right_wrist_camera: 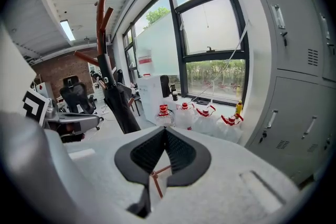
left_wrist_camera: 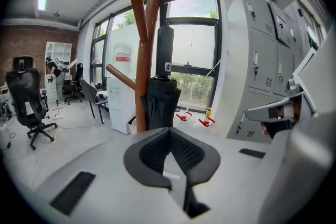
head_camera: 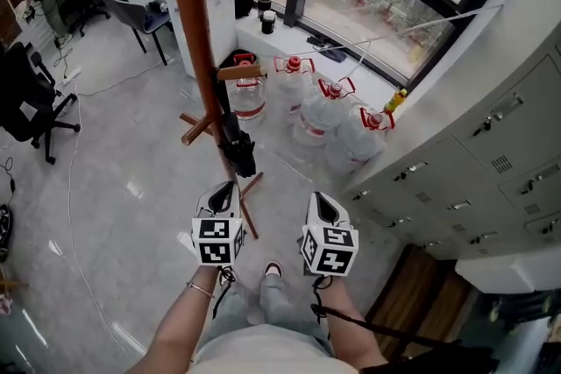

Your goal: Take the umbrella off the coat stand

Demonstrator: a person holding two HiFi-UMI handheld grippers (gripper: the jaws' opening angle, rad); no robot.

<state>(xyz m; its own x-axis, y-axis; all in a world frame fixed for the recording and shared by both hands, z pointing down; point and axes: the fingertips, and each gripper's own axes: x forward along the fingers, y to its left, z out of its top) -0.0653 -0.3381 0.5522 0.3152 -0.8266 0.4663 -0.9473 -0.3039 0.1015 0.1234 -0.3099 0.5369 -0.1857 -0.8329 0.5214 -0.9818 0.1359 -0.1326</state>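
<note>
A black folded umbrella (head_camera: 237,144) hangs low on the wooden coat stand (head_camera: 197,39), against its pole. My left gripper (head_camera: 223,193) is just below the umbrella in the head view, shut and empty, a short way from it. In the left gripper view the umbrella (left_wrist_camera: 161,97) and the coat stand (left_wrist_camera: 144,60) are straight ahead of the closed left gripper (left_wrist_camera: 169,134). My right gripper (head_camera: 326,204) hovers to the right of the stand, also shut with nothing in it. From the right gripper view the umbrella (right_wrist_camera: 119,105) lies off to the left of the right gripper (right_wrist_camera: 165,134).
Several water jugs (head_camera: 324,114) with red caps stand under the window, right of the stand. Grey lockers (head_camera: 491,162) line the right side. A white cabinet (head_camera: 210,13) is behind the stand, and a black office chair (head_camera: 26,101) is at the far left.
</note>
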